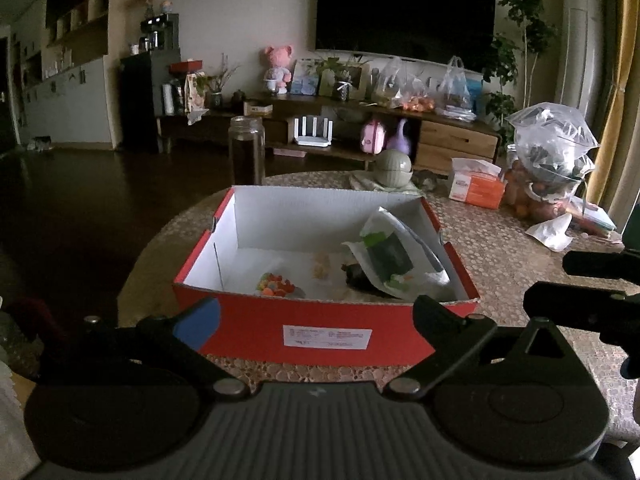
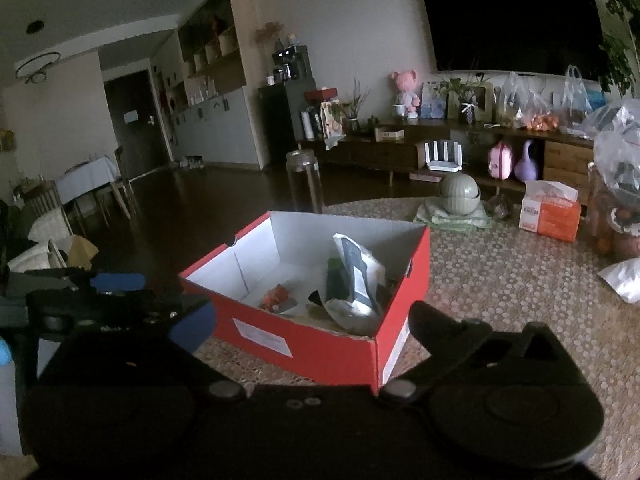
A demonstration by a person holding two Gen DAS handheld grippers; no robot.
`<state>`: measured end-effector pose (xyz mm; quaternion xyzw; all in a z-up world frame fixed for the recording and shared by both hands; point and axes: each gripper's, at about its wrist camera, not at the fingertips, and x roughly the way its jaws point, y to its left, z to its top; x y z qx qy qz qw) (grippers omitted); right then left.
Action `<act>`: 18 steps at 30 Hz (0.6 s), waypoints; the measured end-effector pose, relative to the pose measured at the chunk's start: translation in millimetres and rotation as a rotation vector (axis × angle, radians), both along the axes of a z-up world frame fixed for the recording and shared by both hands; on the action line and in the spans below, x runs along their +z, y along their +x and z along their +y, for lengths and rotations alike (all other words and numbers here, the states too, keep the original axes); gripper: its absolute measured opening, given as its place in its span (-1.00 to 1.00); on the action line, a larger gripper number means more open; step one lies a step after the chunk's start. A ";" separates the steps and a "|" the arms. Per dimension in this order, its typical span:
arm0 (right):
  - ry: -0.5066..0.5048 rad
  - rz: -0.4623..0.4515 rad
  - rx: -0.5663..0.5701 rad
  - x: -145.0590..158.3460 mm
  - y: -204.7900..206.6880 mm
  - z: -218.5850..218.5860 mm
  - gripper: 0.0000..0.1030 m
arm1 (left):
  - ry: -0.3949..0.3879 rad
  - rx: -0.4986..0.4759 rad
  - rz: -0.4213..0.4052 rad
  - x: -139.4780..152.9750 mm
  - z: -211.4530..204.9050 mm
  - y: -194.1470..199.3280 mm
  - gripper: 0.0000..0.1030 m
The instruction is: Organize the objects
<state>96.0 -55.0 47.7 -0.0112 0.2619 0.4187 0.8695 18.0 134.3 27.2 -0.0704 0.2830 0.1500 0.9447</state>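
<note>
red box [image 1: 256, 322] long axis running away from the left gripper [image 1: 316, 316], pouch [image 1: 394, 254] leaning inside, both grippers spread wide, empty, box just ahead of right gripper [image 2: 310, 320]

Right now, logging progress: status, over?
Both tongs, left and right, open, empty. Red box holds white pouch, small bits. Nothing blocking.

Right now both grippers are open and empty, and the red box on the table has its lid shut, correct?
Not quite. The red box has no lid on it: the left wrist view shows a white pouch inside. Left gripper and right gripper are open and empty.
</note>
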 end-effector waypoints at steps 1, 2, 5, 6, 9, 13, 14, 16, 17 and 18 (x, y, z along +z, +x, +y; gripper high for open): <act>0.005 0.003 -0.001 -0.4 0.0 -1.1 1.00 | -0.008 -0.003 0.001 -0.4 -0.1 -0.8 1.00; 0.006 0.004 -0.001 -0.7 0.0 -1.9 1.00 | -0.011 -0.003 0.001 -0.5 -0.2 -1.7 1.00; 0.012 0.014 0.002 -2.4 -0.6 -3.3 1.00 | -0.007 -0.002 -0.002 -0.3 -1.8 -4.7 1.00; 0.013 0.014 0.002 -2.7 -1.3 -4.2 1.00 | -0.008 -0.003 0.002 -0.3 -2.1 -4.7 1.00; 0.009 0.012 0.003 -4.0 -2.1 -4.3 1.00 | -0.001 0.002 0.019 -0.2 -3.4 -4.5 1.00; 0.007 0.018 -0.006 -5.9 -3.4 -5.0 1.00 | 0.006 -0.005 0.028 0.1 -6.5 -4.8 1.00; 0.006 0.020 -0.010 -6.6 -3.6 -5.5 1.00 | -0.008 -0.009 0.029 0.1 -5.8 -4.6 1.00; 0.006 0.027 -0.019 -7.9 -3.9 -7.0 1.00 | -0.043 -0.010 0.032 -0.9 -3.3 -4.0 1.00; 0.007 0.031 -0.022 -8.9 -3.8 -7.7 1.00 | -0.050 -0.008 0.032 -2.0 -3.4 -3.4 1.00; 0.006 0.034 -0.023 -9.5 -4.0 -8.6 1.00 | -0.050 -0.004 0.033 -2.7 -3.3 -3.2 1.00</act>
